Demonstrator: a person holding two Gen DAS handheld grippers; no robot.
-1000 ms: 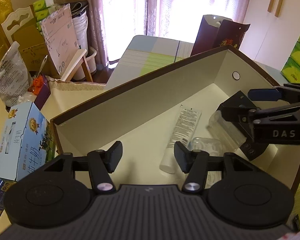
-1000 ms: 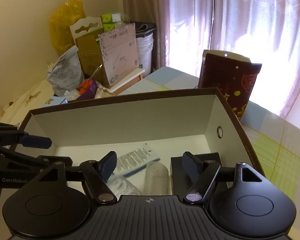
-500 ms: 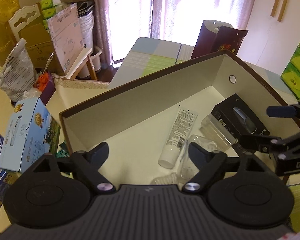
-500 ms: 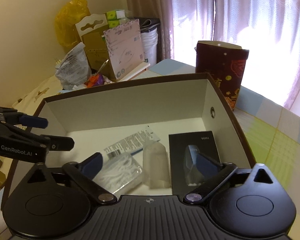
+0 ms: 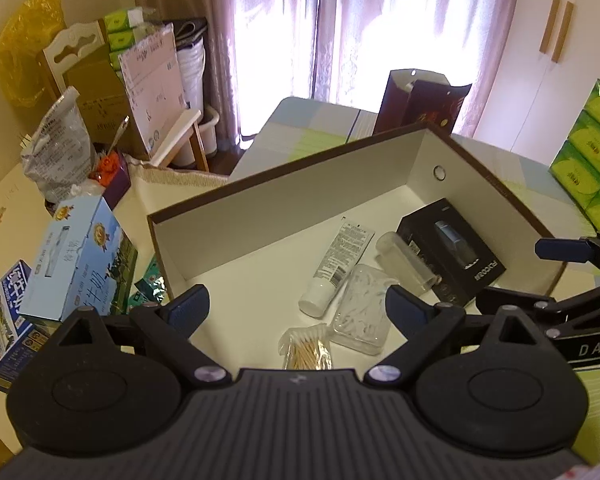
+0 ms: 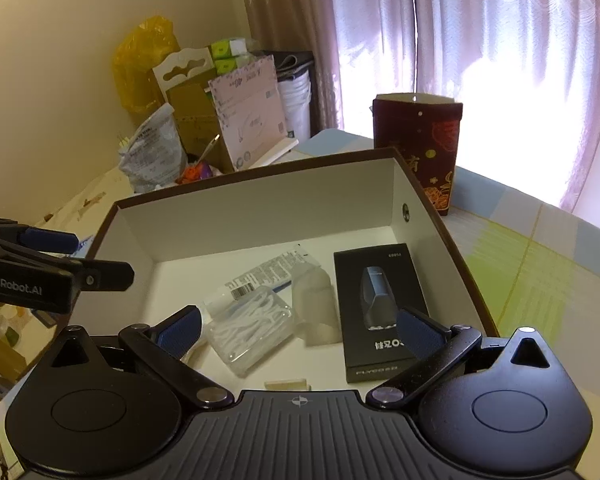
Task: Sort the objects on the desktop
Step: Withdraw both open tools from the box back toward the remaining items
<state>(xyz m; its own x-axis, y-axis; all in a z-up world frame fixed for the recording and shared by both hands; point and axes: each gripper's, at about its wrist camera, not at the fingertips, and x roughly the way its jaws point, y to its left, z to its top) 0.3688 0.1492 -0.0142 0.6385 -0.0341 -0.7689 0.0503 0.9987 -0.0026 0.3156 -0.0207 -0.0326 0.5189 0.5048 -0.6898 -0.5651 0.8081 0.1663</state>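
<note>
Cardboard box [image 5: 284, 196] is sitting right ahead of both grippers. Left gripper [image 5: 296, 306] is hanging wide open, empty, over the cotton swabs [image 5: 306, 348]; right gripper [image 6: 298, 326] is gaping too, hovering over the floss case [image 6: 248, 326] and black package [image 6: 376, 300] inside.

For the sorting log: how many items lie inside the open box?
5: black product box at right, frosted bottle beside it, white tube centre, clear floss-pick case, cotton-swab bag nearest. More may hide below the fingers.
</note>
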